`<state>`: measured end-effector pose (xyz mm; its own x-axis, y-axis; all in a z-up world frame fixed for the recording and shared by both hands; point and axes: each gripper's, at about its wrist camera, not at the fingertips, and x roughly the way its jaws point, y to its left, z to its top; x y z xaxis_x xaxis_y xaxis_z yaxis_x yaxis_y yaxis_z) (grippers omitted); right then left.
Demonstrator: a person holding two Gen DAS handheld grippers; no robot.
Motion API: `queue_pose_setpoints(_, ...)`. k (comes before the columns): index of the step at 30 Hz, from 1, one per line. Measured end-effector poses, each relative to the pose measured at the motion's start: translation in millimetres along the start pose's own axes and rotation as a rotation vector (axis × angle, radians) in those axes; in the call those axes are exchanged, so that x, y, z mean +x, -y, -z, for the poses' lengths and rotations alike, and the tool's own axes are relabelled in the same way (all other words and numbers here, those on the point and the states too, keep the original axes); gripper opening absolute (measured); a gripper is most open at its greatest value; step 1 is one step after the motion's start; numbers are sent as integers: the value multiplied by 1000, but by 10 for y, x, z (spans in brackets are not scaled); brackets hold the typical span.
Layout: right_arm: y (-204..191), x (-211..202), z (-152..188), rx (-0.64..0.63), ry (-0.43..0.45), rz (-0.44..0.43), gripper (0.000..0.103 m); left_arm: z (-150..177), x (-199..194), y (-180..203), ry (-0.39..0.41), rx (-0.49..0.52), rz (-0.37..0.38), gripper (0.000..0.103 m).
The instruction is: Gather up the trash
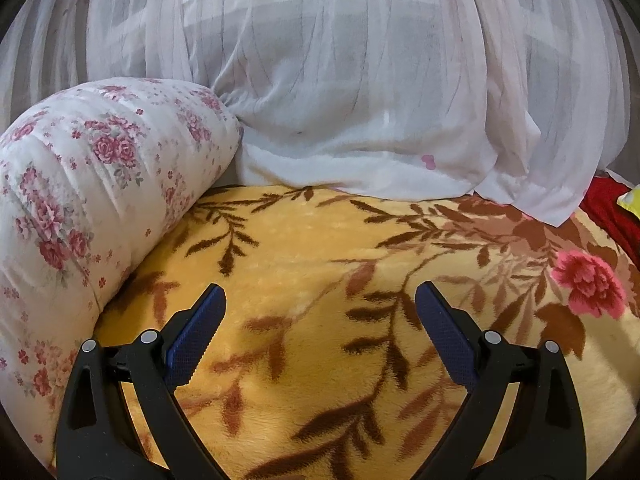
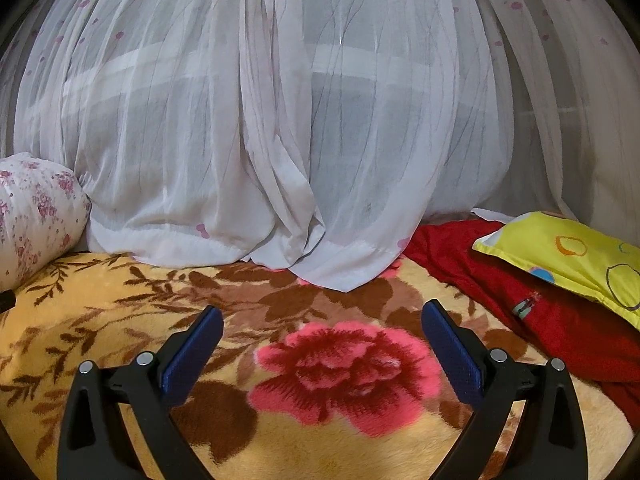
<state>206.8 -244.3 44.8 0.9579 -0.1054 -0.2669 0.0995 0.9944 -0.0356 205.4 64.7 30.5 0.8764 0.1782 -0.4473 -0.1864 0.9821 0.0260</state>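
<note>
My left gripper (image 1: 320, 296) is open and empty, held over a yellow blanket (image 1: 304, 248) with brown leaves. My right gripper (image 2: 322, 318) is open and empty too, over the same blanket (image 2: 100, 320), above its large pink flower (image 2: 344, 376). A small crumpled wrapper-like item (image 2: 525, 305) lies on the red cloth (image 2: 560, 328) to the right of the right gripper. I see no other trash in either view.
A rolled floral quilt (image 1: 80, 200) lies at the left, also in the right wrist view (image 2: 36, 212). A sheer white curtain (image 1: 360, 100) hangs behind and drapes onto the blanket (image 2: 280, 140). A yellow pillow (image 2: 572, 256) rests on the red cloth at right.
</note>
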Motion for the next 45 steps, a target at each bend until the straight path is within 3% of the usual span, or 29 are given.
queue_pose_setpoints(16, -23, 6, 24, -14, 0, -8, 98, -29, -15, -211, 27, -62, -17, 93)
queue_pose_setpoints(45, -57, -12, 26, -25, -1, -11, 98, -57, -18, -336, 34, -80, -36, 93)
